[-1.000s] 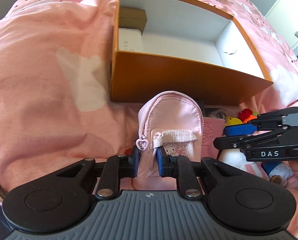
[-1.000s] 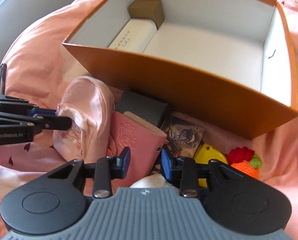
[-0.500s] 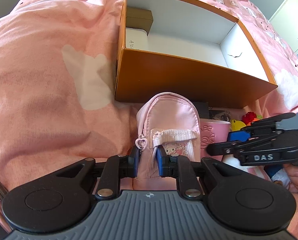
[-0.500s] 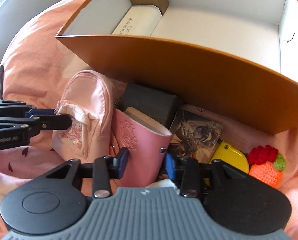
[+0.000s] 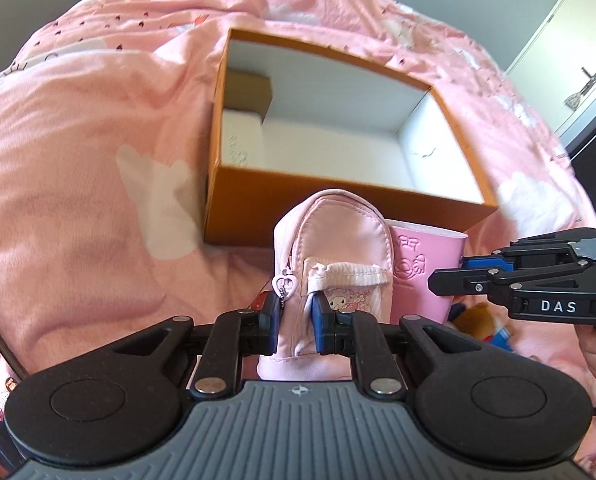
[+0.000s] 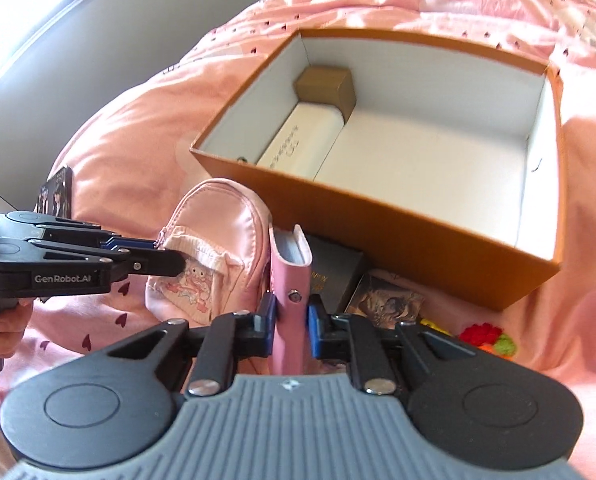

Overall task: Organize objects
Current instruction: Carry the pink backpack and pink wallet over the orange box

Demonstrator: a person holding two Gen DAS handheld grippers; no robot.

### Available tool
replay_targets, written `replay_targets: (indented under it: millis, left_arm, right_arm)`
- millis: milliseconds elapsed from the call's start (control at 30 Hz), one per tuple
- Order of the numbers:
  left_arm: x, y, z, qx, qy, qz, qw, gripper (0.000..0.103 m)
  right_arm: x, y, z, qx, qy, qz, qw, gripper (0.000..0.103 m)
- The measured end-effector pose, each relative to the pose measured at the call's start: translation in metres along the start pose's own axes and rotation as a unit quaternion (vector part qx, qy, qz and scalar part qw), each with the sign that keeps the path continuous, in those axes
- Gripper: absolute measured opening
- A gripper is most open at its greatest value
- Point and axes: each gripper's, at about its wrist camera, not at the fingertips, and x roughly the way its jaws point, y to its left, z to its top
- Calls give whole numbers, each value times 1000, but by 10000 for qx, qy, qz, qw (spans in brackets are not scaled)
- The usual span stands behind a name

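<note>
- We hold two loads at once. The left gripper has its jaws pinched on the lower fabric of the small pink backpack pouch, beside its front pocket; the pouch stands upright just in front of the orange box.
- The right gripper has just been closing its jaws, and they now clamp the pink card holder, which stands on edge between them.
- Risk: the pouch is soft. We grip only a fold of cloth, so the body may sag or swing and catch the near wall of the box on the way over.
- Risk: the card holder is gripped low, with most of its length above the jaws. We judge that it could pivot or slide out if it strikes the box rim.
- Risk: the two loads sit just beside each other, apparently touching. Bringing both grippers to the box together could make them collide or drag on each other.
- Risk: the box rests on a soft bed cover. A push on its wall may tip or shift it.
- Inside the box, a white case and a small brown box occupy the left end; we should set down clear of them.
</note>
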Motion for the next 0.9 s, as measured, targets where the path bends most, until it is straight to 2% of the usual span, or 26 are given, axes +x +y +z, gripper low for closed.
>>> replay_targets:
  millis: [233,400,533,733,900]
  left_arm:
    - [-29,-10,28,30,-550,-375,9978,18]
    - [-33,-17,60,223,-892,-280,9954,18]
    - [-18,-9,91,184,-948,-116,9953,18]
    - [23,7,132,116,-724,173,9972,18]
    - [53,12,146,277,-373,299,9985,18]
  right_arm:
    - [-43,-7,21,-64,-544,-146,9984,17]
    - [-65,-16,47,-12,-952,24,9955,17]
    - [-62,-23,74,-48,-1153,-105,9933,17]
    - [-5,-53,118,310,-754,-233,9964,17]
    - [58,-87,145,802,-191,71,9966,17]
